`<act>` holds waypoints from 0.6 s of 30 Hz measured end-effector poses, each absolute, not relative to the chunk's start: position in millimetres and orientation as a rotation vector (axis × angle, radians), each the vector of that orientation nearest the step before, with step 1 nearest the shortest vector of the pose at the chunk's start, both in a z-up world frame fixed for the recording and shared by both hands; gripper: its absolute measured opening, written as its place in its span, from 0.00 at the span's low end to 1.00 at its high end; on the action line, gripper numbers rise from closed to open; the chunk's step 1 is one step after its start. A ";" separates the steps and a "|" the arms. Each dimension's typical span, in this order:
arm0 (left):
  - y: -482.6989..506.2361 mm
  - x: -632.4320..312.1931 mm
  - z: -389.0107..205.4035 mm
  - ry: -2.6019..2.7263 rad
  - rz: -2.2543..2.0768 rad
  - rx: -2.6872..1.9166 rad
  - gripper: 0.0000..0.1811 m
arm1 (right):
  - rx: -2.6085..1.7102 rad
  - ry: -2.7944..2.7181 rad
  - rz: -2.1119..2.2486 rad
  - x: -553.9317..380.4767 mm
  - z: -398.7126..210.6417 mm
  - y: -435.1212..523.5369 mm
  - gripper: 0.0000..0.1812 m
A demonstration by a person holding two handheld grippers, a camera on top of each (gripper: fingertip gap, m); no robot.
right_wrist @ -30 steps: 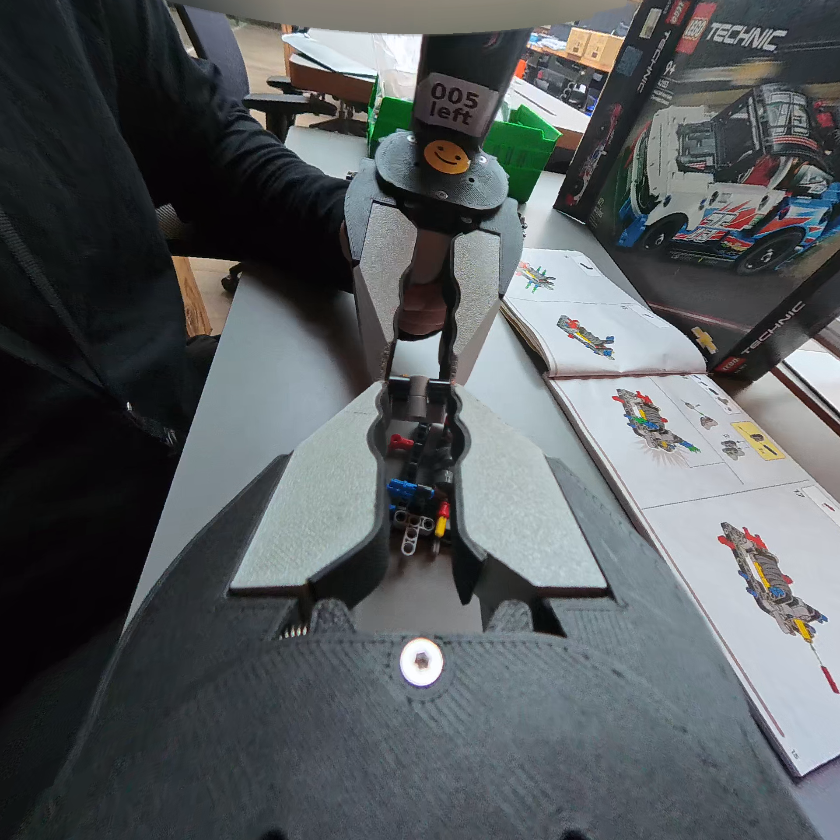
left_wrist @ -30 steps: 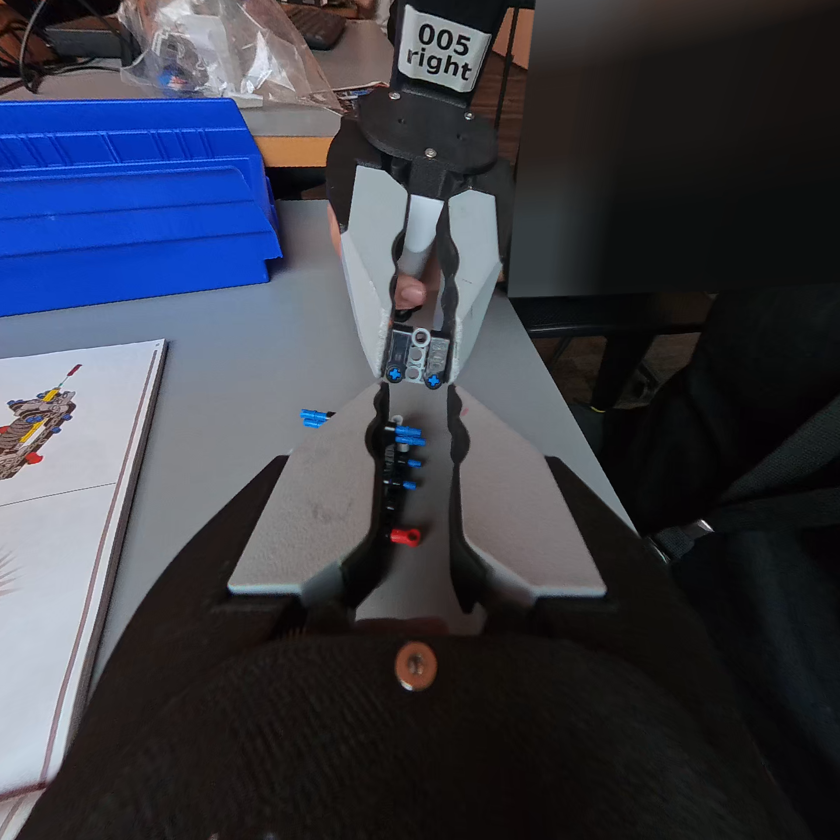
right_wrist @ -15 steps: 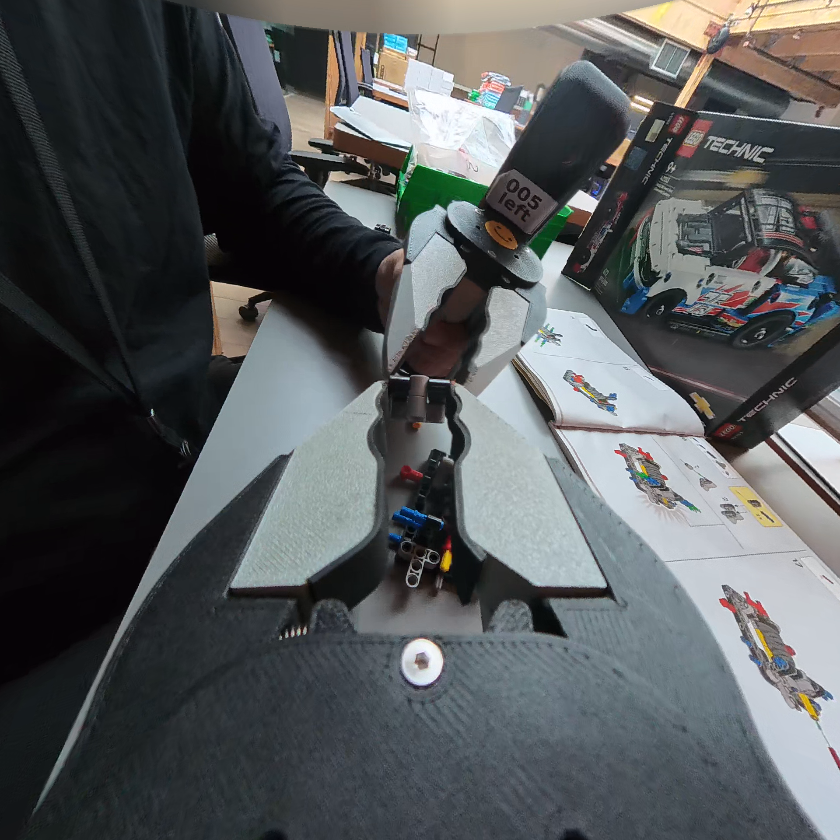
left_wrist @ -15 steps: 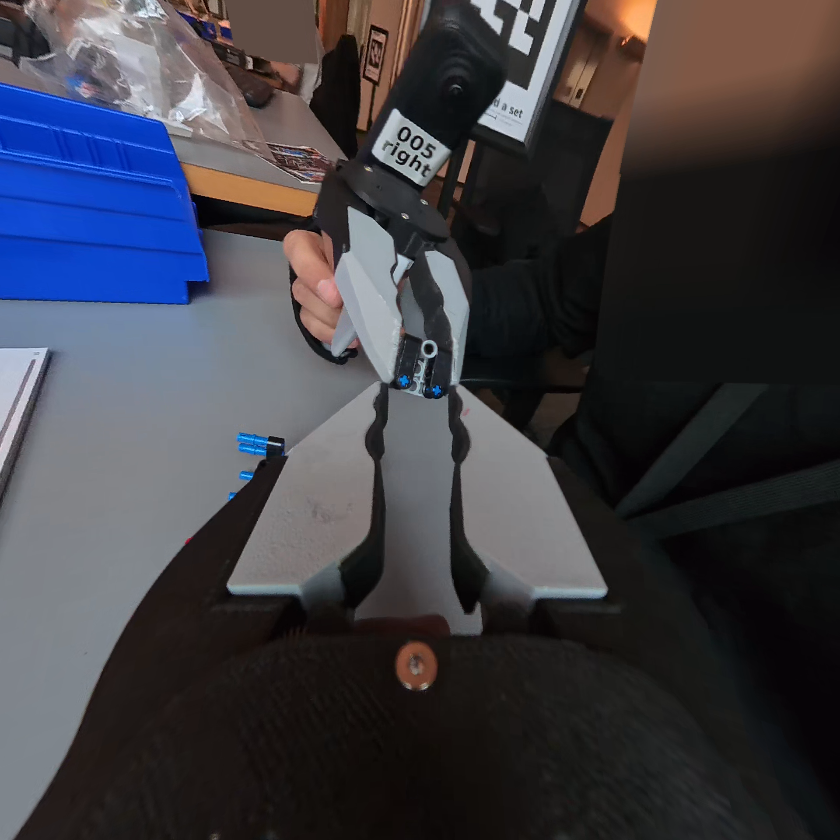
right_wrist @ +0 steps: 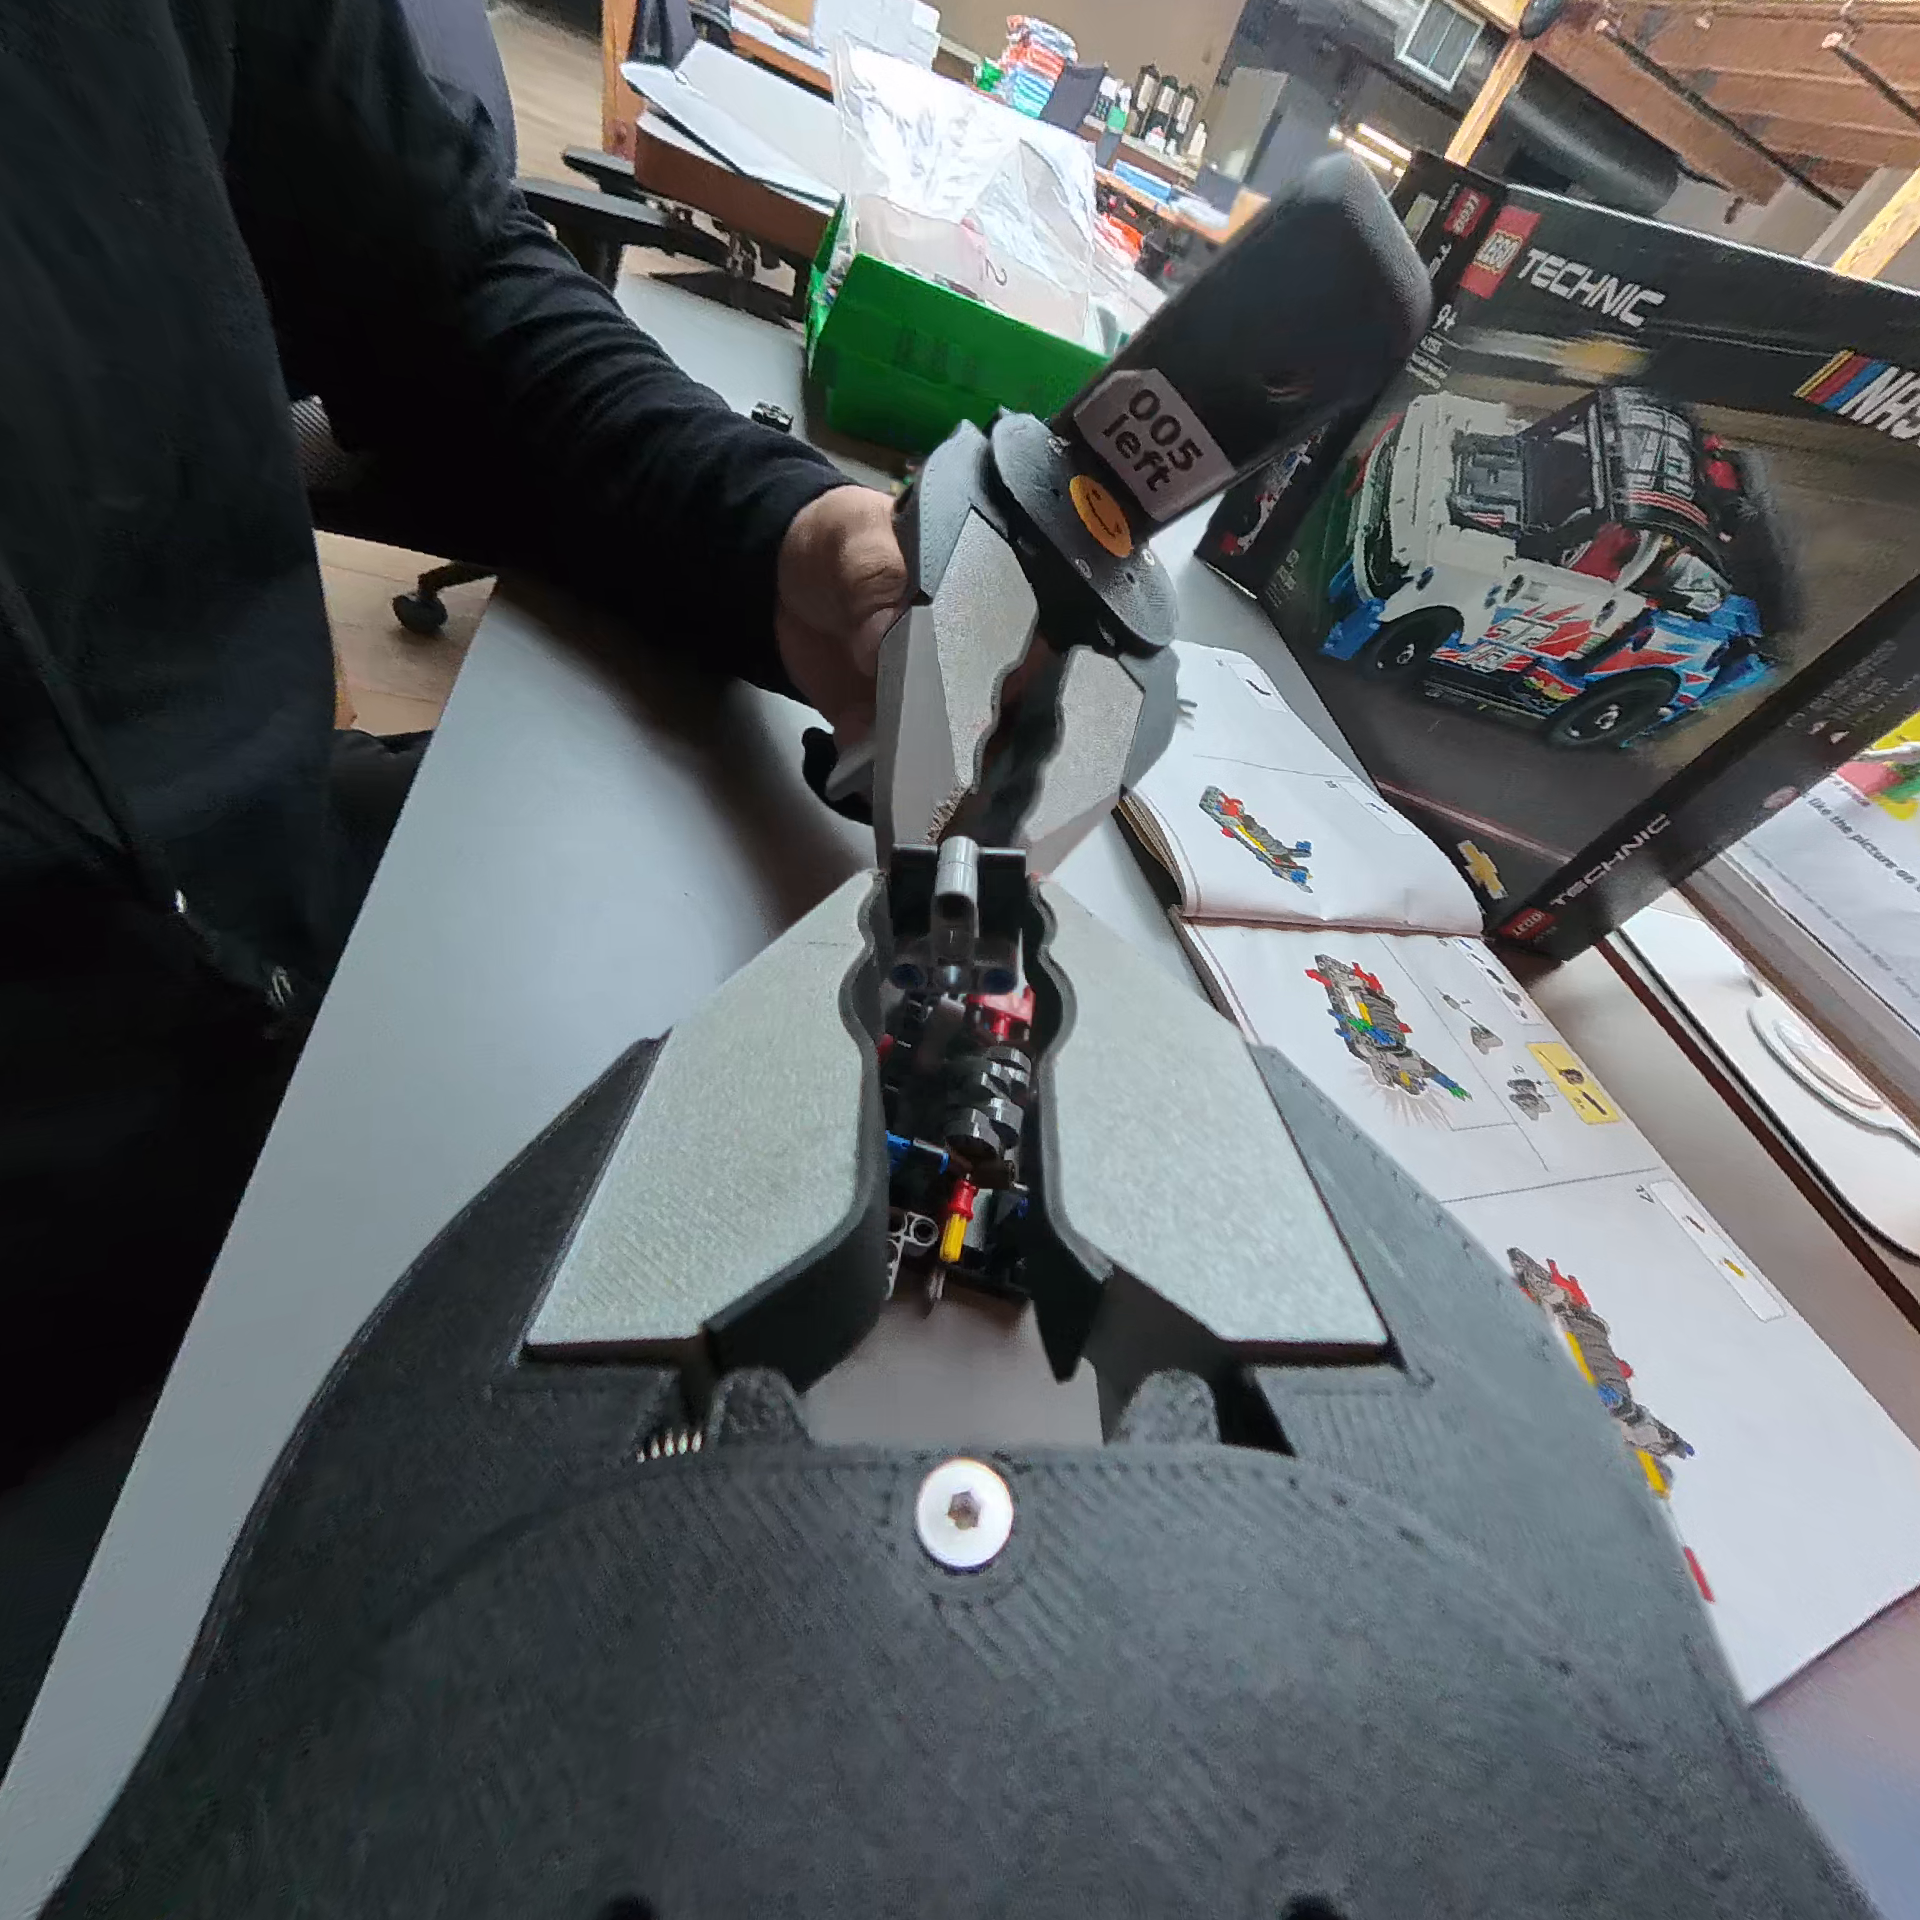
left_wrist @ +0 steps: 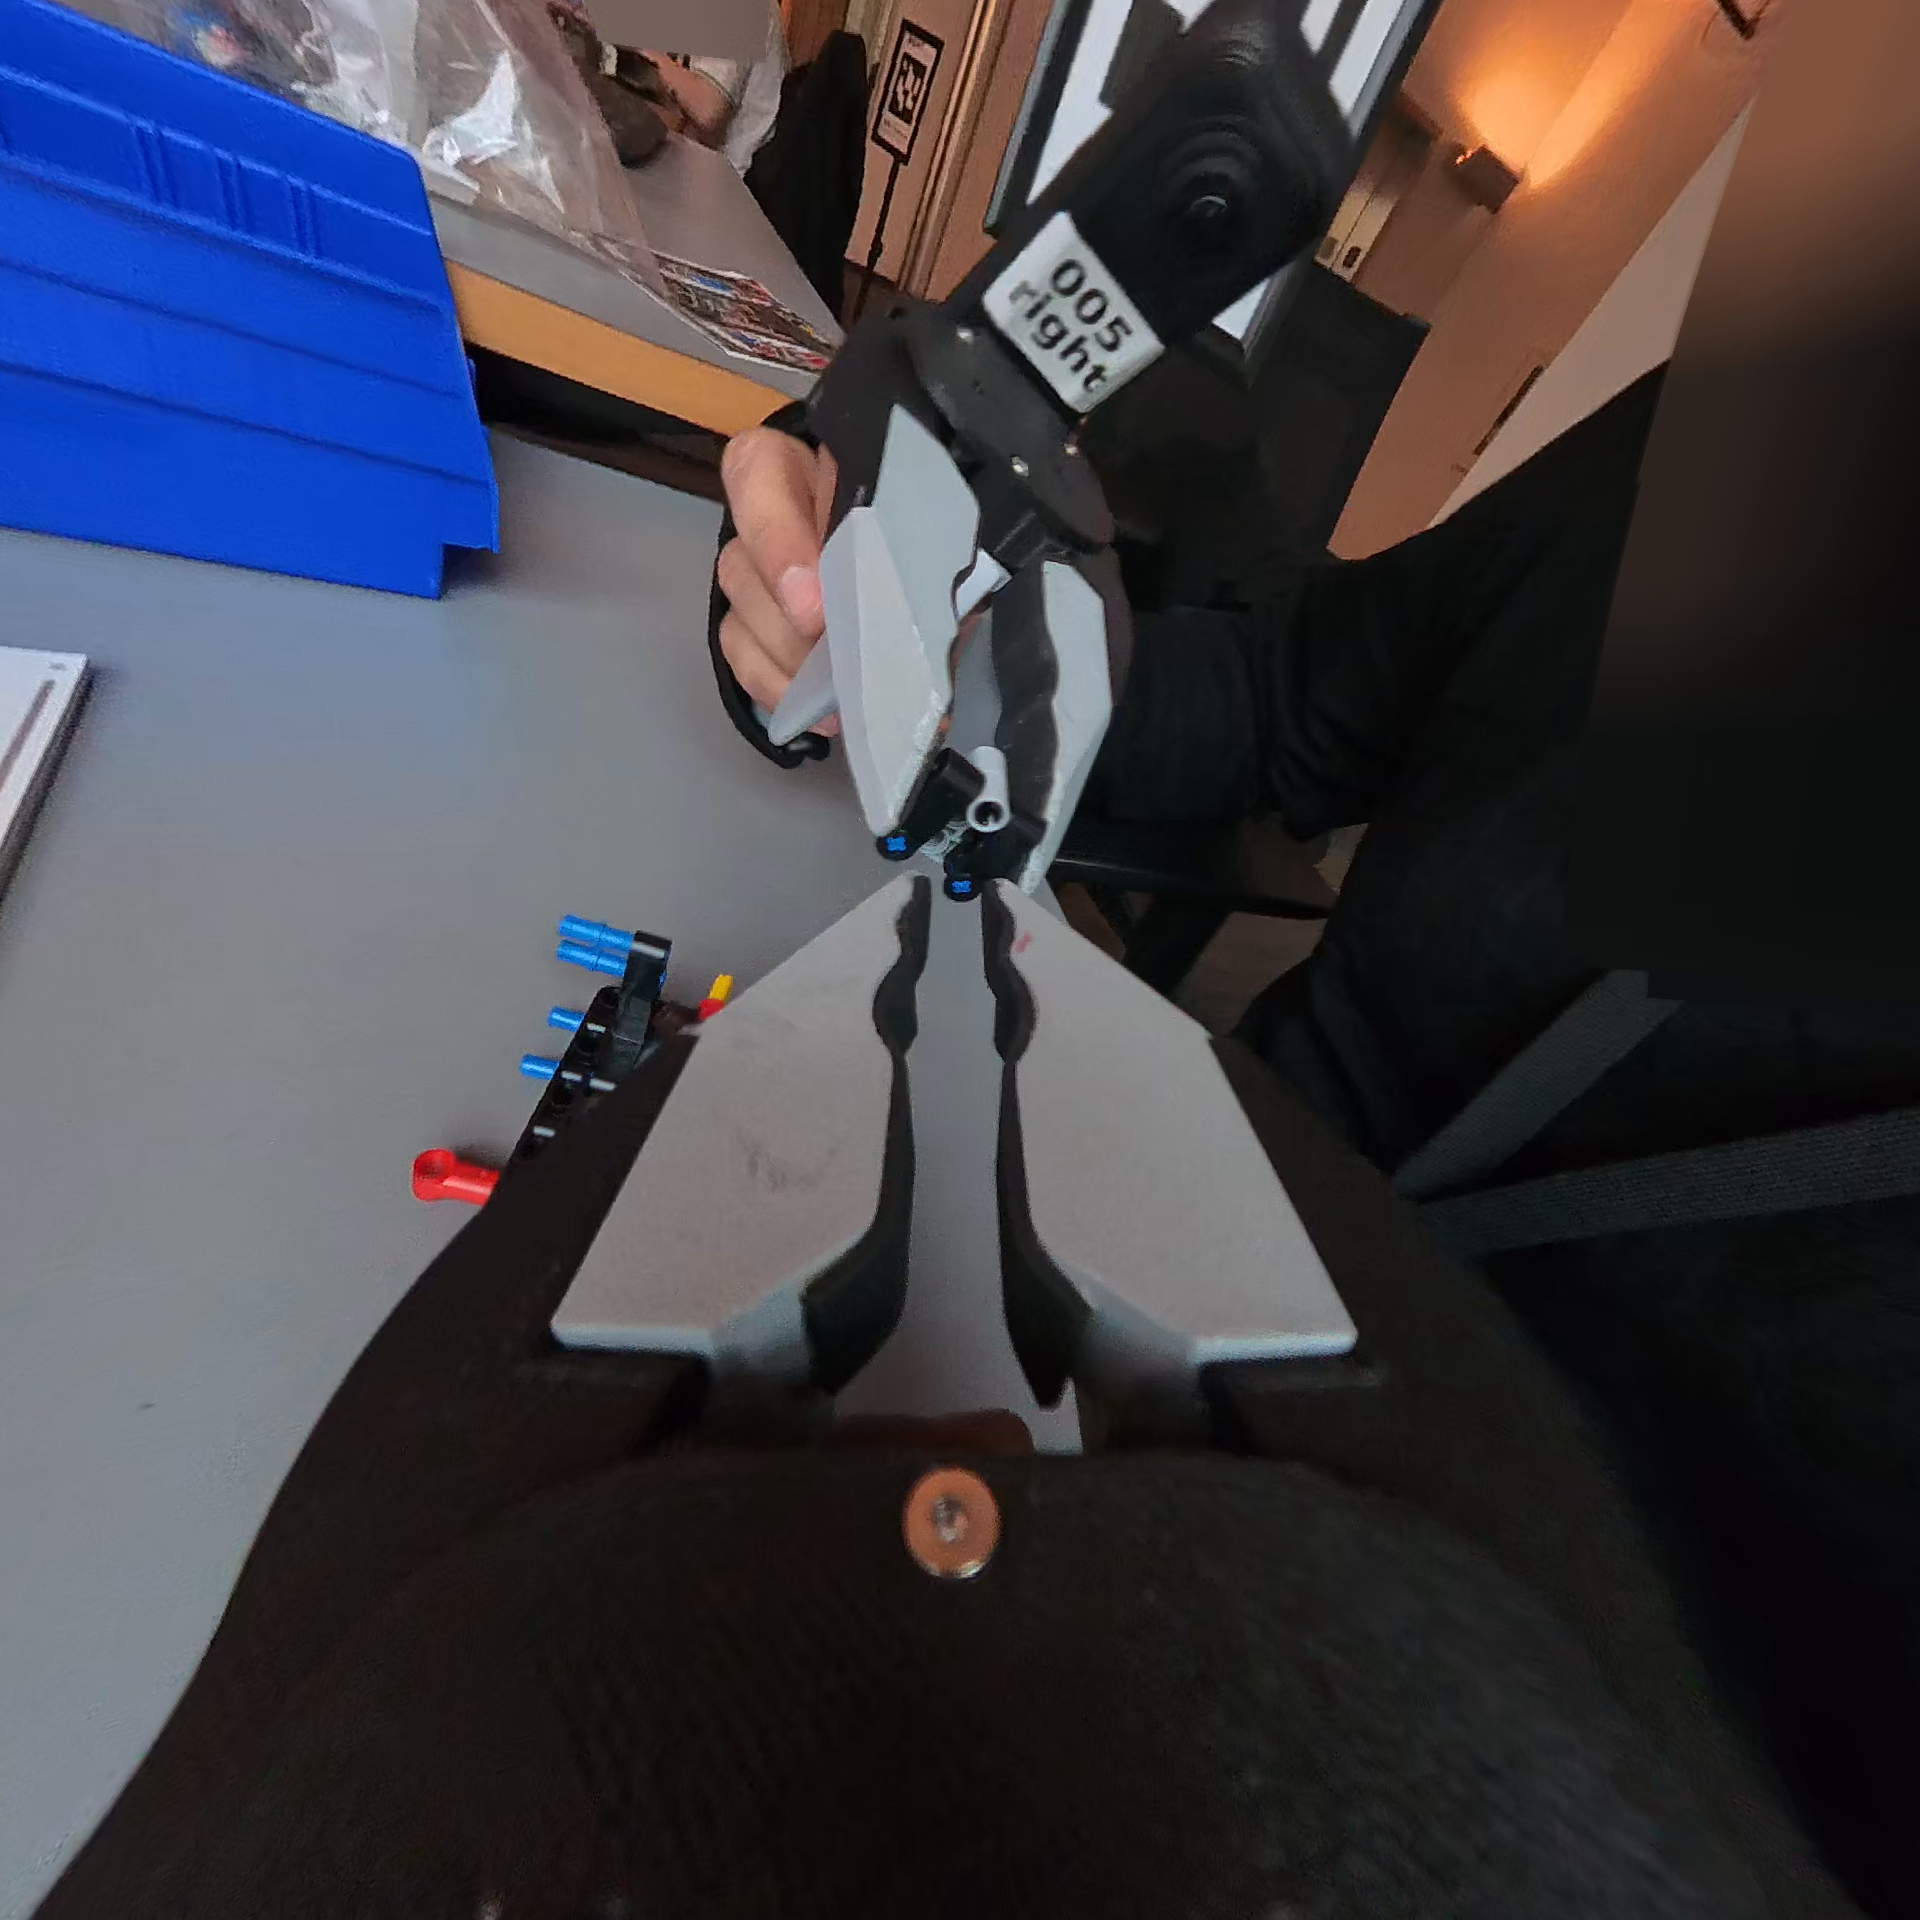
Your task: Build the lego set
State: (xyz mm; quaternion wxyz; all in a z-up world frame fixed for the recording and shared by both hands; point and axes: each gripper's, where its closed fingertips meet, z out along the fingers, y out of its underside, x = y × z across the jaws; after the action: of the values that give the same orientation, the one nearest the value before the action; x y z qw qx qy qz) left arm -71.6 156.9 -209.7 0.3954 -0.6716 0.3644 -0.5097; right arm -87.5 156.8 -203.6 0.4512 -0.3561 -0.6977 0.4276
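Two grippers meet tip to tip above the grey table, prob. so one can work on what the other holds. Right gripper is clamped on a small black-and-grey Technic sub-assembly w/ two blue pin ends; in the left wrist view that piece pokes out of its tips, angled down toward the left gripper. Gripping it at the far tip leaves the pin ends exposed, likely for mating.

Left gripper's fingers stand a narrow gap apart w/ nothing between them, tips just beside the blue pins but not touching as far as I can tell. Looks like it's lining up to take or steady the piece.

Main build, a black Technic beam w/ blue pins and a red connector, lies on the table just left of the left gripper; from the right wrist view it sits below, framed between the right gripper's fingers. Kept close under the hands, I'd guess, so the sub-assembly goes straight on.

Instruction booklet lies open on the right, set box standing behind it, both for ref. Blue bin sits far left.
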 end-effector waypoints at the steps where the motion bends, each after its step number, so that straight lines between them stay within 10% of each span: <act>1: 159.6 -73.5 -212.8 0.903 -1.305 -1.731 0.07 | -0.883 -1.734 1.031 -88.2 -205.6 157.9 0.12; 4: 160.8 -78.3 -212.2 0.859 -1.411 -1.746 0.22 | -0.881 -1.764 0.939 -90.3 -211.6 160.3 0.12; 18: 153.1 -69.7 -210.2 0.796 -1.680 -1.751 0.16 | -0.821 -1.811 0.794 -103.5 -216.0 149.5 0.12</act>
State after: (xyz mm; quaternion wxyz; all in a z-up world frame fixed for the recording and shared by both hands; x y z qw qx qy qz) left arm -69.7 153.1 -210.2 0.2895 -0.6563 0.2984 -0.6296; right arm -103.5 149.5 -216.0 0.4796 -0.3365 -0.7422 0.3254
